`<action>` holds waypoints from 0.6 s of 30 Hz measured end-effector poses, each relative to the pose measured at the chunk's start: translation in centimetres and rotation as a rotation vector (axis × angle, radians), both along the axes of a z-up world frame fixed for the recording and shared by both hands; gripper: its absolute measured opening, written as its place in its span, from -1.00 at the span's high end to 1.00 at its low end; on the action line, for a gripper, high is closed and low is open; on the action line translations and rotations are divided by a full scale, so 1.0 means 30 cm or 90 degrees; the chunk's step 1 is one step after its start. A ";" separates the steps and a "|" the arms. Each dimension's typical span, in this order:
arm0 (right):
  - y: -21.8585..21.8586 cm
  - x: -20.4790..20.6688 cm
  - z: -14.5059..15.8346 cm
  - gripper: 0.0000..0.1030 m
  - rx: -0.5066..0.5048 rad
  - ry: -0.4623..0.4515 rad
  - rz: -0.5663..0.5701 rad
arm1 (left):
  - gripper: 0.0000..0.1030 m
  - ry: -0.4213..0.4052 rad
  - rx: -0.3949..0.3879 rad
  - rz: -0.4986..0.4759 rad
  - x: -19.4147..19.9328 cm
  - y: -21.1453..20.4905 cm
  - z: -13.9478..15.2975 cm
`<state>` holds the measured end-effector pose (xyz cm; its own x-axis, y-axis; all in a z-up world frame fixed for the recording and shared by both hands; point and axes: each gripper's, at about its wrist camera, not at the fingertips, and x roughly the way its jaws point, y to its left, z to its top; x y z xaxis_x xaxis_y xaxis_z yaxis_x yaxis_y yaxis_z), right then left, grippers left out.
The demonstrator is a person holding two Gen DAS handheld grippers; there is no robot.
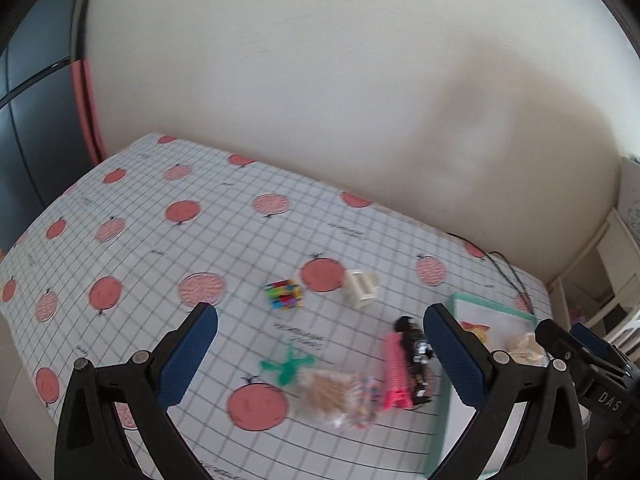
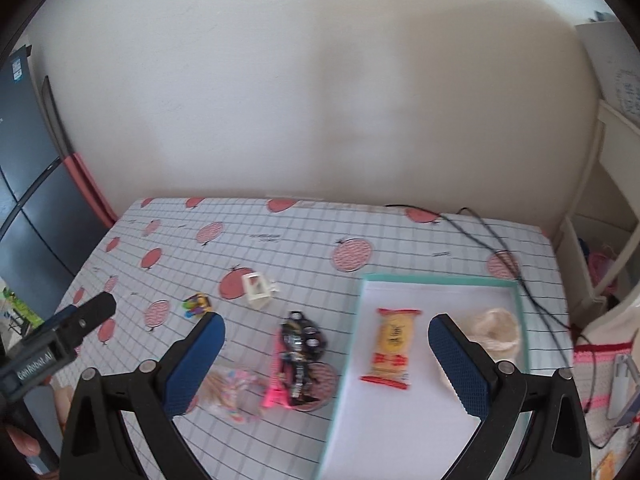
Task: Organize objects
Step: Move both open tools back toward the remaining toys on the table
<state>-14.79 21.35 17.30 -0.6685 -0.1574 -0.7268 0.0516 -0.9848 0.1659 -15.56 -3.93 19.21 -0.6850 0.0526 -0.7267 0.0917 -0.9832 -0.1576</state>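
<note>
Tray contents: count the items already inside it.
2. A yellow snack packet lies mid-tray, and a cream yarn bundle sits to its right, partly hidden behind a right claw finger, so more may hide.

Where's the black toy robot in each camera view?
Left wrist: black toy robot lies right of centre, low, just left of the right finger.
Right wrist: black toy robot lies at centre, low.
Shared landmark: pink comb lying alongside it.
</note>
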 end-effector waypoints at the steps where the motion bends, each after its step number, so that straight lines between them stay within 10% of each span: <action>1: -0.019 -0.004 -0.003 -1.00 0.001 -0.001 0.005 | -0.99 -0.003 -0.001 0.005 -0.001 -0.013 -0.007; 18: -0.197 -0.134 -0.232 -0.67 0.018 -0.112 0.042 | -0.99 -0.150 0.006 0.032 -0.130 -0.122 -0.282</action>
